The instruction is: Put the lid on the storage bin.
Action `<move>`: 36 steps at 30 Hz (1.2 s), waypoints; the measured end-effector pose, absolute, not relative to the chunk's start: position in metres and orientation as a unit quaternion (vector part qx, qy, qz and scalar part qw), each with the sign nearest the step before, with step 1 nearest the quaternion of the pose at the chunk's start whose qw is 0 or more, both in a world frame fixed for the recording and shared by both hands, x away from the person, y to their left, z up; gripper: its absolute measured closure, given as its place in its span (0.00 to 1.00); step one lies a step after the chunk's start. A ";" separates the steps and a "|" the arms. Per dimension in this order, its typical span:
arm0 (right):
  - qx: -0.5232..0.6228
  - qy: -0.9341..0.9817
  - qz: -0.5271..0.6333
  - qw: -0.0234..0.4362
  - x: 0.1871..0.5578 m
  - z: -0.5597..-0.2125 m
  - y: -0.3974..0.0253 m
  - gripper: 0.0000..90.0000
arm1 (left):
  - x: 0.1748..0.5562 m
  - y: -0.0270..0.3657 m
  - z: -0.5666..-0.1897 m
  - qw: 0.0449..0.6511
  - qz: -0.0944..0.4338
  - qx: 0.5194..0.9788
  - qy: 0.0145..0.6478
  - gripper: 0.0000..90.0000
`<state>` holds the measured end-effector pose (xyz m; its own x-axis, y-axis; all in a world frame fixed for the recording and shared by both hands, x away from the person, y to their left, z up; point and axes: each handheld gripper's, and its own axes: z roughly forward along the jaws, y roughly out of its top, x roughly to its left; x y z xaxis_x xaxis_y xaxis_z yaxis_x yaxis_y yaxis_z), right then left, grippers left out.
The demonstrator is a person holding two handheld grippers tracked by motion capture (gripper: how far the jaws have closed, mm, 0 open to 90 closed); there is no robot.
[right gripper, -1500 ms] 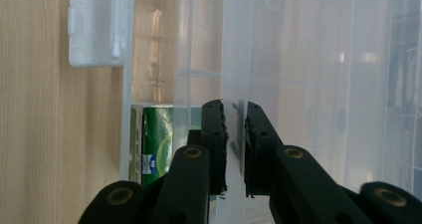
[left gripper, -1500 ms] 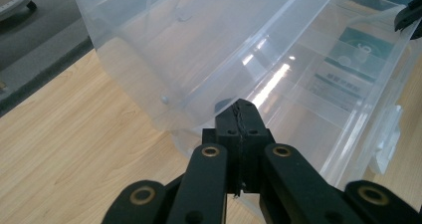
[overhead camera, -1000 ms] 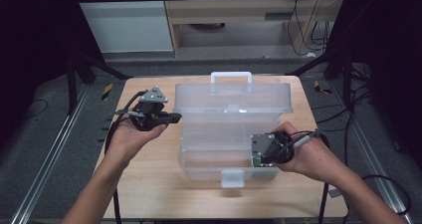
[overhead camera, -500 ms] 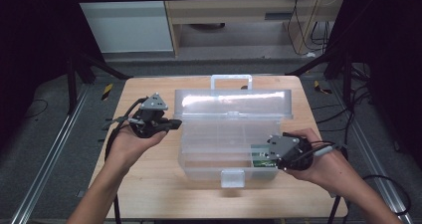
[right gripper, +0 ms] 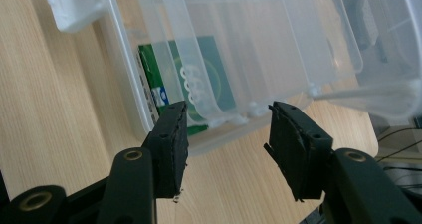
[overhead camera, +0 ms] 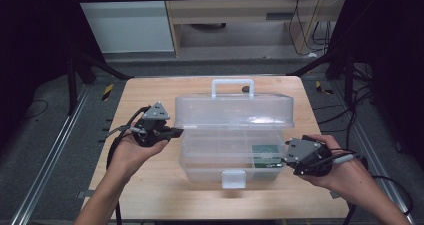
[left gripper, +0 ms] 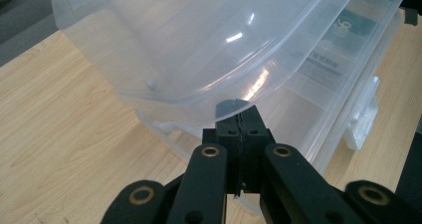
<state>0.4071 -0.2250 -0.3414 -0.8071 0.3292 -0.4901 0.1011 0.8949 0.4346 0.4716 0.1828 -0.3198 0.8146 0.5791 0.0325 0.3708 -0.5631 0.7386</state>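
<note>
A clear plastic toolbox (overhead camera: 220, 172) stands mid-table with its lid (overhead camera: 232, 112) raised and a white handle (overhead camera: 232, 82) behind it. A white latch (overhead camera: 234, 178) hangs at the front. A green packet (overhead camera: 265, 155) lies in the right end of the base. My left gripper (overhead camera: 176, 132) is shut, its tips pressed against the lid's left edge (left gripper: 189, 40); in the left gripper view its tips (left gripper: 242, 118) touch that rim. My right gripper (overhead camera: 286, 160) is open at the base's right front corner, with nothing between its jaws (right gripper: 226, 129). The green packet (right gripper: 174, 69) lies just beyond it.
The wooden table (overhead camera: 150, 195) has bare room in front of and on both sides of the box. Its edges drop to a grey floor with metal rails (overhead camera: 50, 160) on the left and cables (overhead camera: 350, 120) on the right. A cabinet stands behind.
My right gripper has drawn back to the right, off the box's front wall. My left gripper has shifted slightly right and toward me along the lid's left end.
</note>
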 end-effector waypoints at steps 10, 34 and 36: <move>0.149 0.928 0.183 0.290 0.406 -0.352 -0.243 0.42 | 0.465 0.184 -0.330 0.377 0.135 0.876 0.270 1.00; 0.301 0.879 0.190 0.316 0.433 -0.386 -0.275 0.27 | 0.456 0.190 -0.357 0.373 0.133 0.874 0.281 1.00; 0.331 0.866 0.194 0.321 0.439 -0.391 -0.279 0.28 | 0.456 0.191 -0.361 0.373 0.131 0.874 0.283 1.00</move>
